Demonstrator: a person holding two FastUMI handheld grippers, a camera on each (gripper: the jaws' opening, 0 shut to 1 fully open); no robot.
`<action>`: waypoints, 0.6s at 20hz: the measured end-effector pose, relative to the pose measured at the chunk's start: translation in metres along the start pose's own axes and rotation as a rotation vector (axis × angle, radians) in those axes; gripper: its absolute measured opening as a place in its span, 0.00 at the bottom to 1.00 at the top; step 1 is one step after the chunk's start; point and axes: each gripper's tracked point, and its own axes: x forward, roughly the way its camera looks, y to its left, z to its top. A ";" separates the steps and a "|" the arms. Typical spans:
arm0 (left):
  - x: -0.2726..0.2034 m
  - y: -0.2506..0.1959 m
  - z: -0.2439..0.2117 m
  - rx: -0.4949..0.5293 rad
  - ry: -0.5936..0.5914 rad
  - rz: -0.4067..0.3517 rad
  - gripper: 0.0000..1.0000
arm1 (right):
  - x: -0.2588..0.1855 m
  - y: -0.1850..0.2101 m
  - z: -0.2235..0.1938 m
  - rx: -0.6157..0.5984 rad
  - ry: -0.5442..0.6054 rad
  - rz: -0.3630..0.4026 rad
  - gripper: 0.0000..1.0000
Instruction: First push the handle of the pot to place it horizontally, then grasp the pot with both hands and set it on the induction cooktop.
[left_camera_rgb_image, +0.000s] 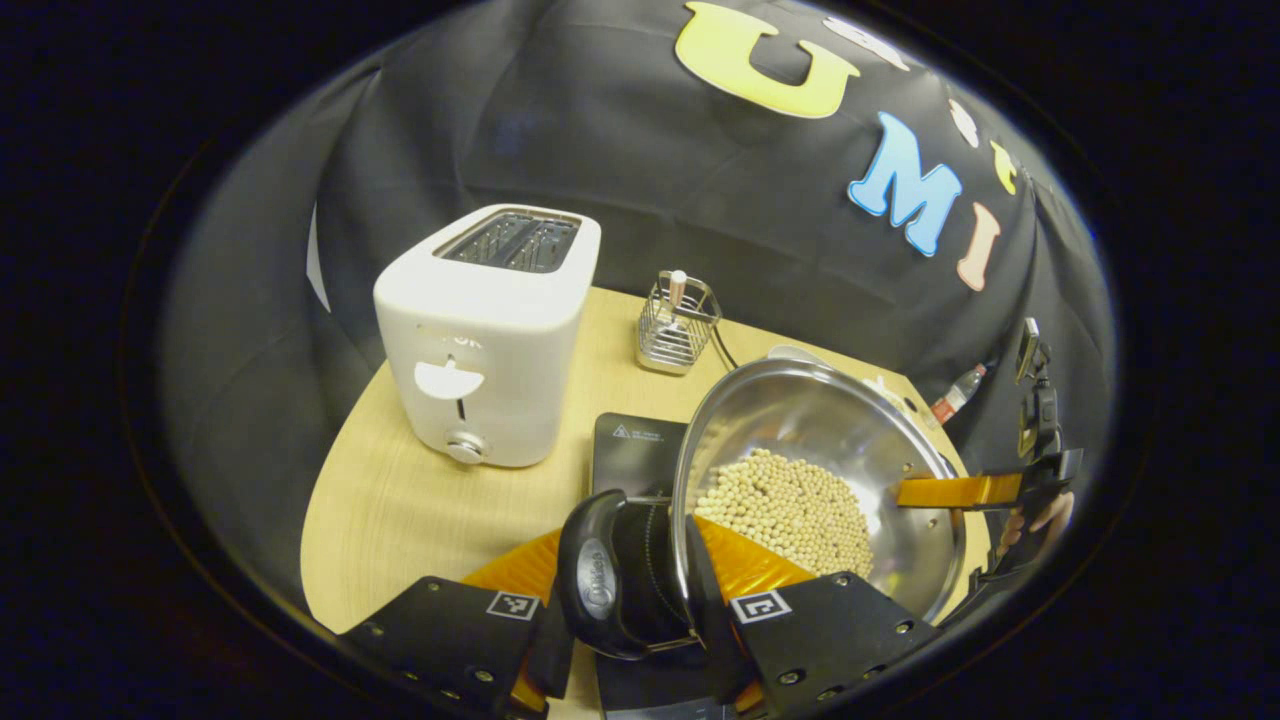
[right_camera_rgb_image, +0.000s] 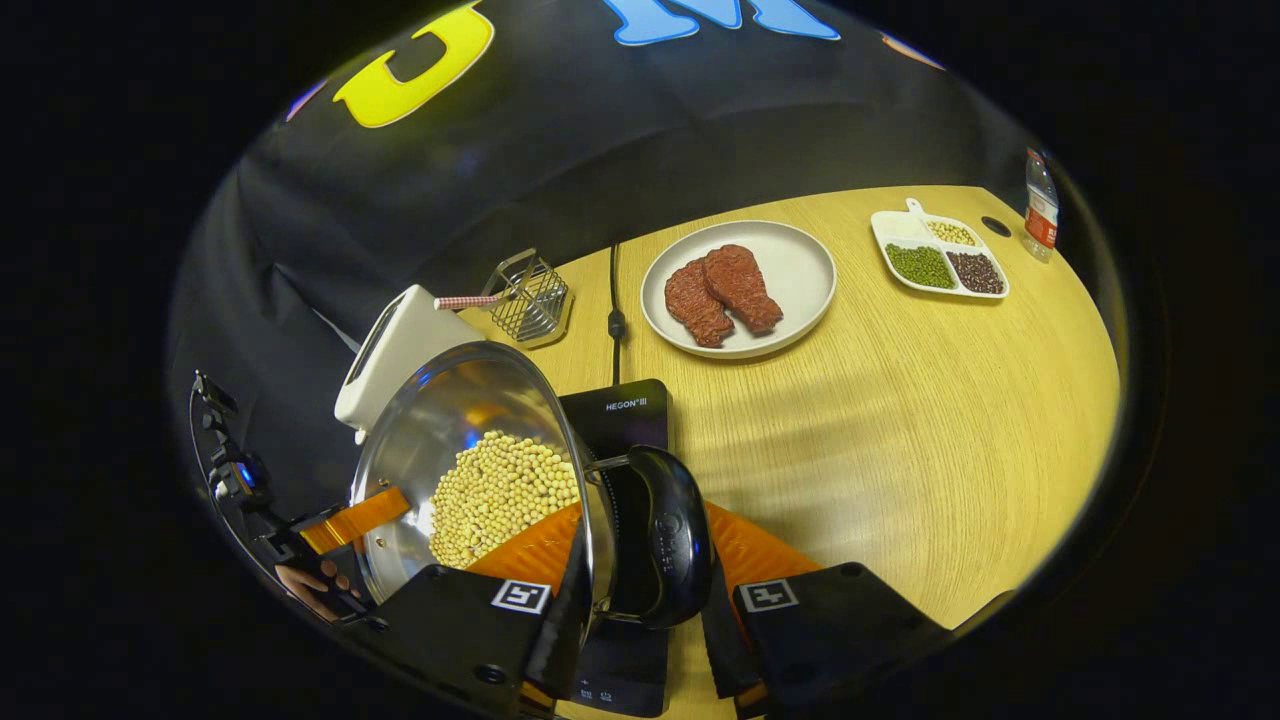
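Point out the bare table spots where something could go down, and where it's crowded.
Widest bare wood: right of the induction cooktop, in front of the plate of meat and the divided dish. A smaller patch lies in front of the toaster, left of the cooktop. Crowded: around the pot, where the left gripper and right gripper hold its handles.

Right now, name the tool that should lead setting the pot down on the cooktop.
Right, narrowly: the right tool and left tool each clamp a pot handle over the cooktop, but the toaster crowds the left.
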 end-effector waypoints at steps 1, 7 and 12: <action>0.003 0.002 0.000 0.002 0.006 0.000 0.54 | 0.002 -0.001 -0.002 0.002 0.006 -0.002 0.51; 0.014 0.002 -0.001 0.003 0.010 0.000 0.58 | 0.015 -0.004 -0.008 0.004 0.027 -0.001 0.51; 0.008 0.010 -0.010 -0.042 0.005 -0.016 0.60 | 0.016 -0.005 -0.006 0.001 0.028 0.018 0.54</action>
